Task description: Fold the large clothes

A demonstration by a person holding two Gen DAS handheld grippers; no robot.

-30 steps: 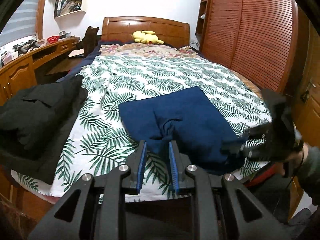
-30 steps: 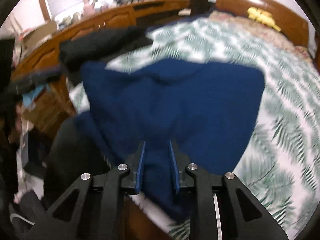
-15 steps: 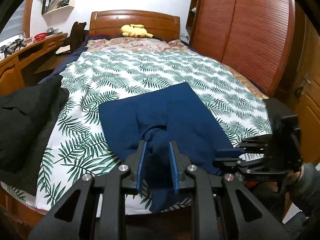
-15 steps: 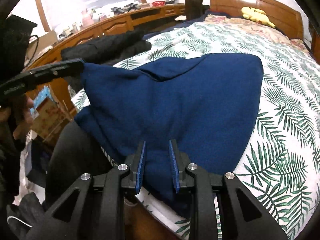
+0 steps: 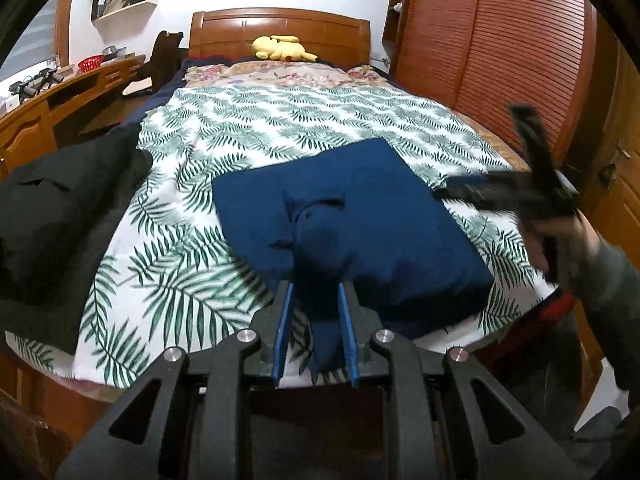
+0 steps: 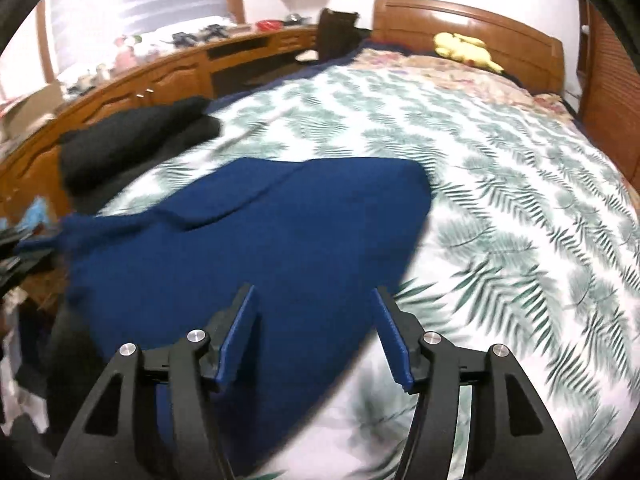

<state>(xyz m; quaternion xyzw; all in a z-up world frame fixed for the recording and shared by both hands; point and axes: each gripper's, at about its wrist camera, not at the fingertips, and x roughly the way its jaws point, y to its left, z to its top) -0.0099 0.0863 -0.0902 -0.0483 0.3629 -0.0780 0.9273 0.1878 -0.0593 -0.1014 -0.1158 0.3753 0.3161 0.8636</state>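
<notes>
Item: navy garment (image 5: 352,216), folded to a rough rectangle, lying on the near half of the bed (image 5: 280,120), over the leaf-print cover (image 5: 168,280). Its near edge hangs toward the foot of the bed; its long axis runs roughly across the bed, left to right in the left wrist view.

Key relation: the garment lies directly ahead of and below both tools. The left tool (image 5: 316,320) is at the near edge, toward the garment's left half. The right tool (image 6: 316,340) hovers over the opposite near corner. A bunched ridge of cloth rises from the left tool toward the middle of the garment, so that corner is lifted, not flat.

Left tool: fingers close together, clamped on a fold of the navy cloth, which fills the gap between the blue pads (image 5: 282,332).

Right tool: fingers well apart, having just been opening; navy cloth shows behind the gap, but neither pad presses on it. Nothing held. The right wrist view is blurred.

Surroundings: dark clothing (image 5: 60,216) heaped at the left side of the bed, apart from the navy item; yellow plush toy (image 5: 280,48) at the headboard (image 5: 280,28); wooden bench (image 5: 60,92) along the left wall; slatted wardrobe doors (image 5: 500,60) on the right.

Judgement: the right corner looks released; the left corner is probably next to be laid down.
</notes>
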